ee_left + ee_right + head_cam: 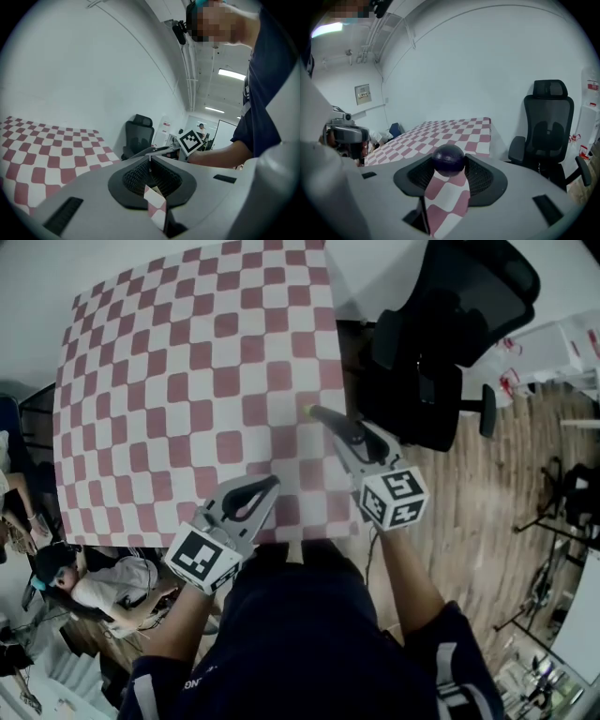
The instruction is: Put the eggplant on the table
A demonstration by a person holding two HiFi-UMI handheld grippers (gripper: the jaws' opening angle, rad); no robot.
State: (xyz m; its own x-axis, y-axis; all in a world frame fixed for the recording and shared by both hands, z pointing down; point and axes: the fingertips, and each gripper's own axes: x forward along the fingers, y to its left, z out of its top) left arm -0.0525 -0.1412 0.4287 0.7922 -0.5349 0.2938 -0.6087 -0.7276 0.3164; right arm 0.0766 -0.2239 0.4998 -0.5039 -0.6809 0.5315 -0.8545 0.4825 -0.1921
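Observation:
A dark purple eggplant (449, 159) sits end-on between the jaws of my right gripper (449, 164), which is shut on it. In the head view that gripper (319, 415) reaches over the right part of the red-and-white checkered table (187, 362), and a small greenish tip of the eggplant (307, 411) shows at the jaw ends. My left gripper (270, 484) hovers over the table's near edge, its jaws meeting at the tips with nothing between them. In the left gripper view (150, 158) the checkered cloth shows below the closed jaws.
A black office chair (441, 343) stands just off the table's right edge, also in the right gripper view (546, 126). A person (94, 582) sits at a desk beyond the table's lower left. Wooden floor (487, 493) lies to the right.

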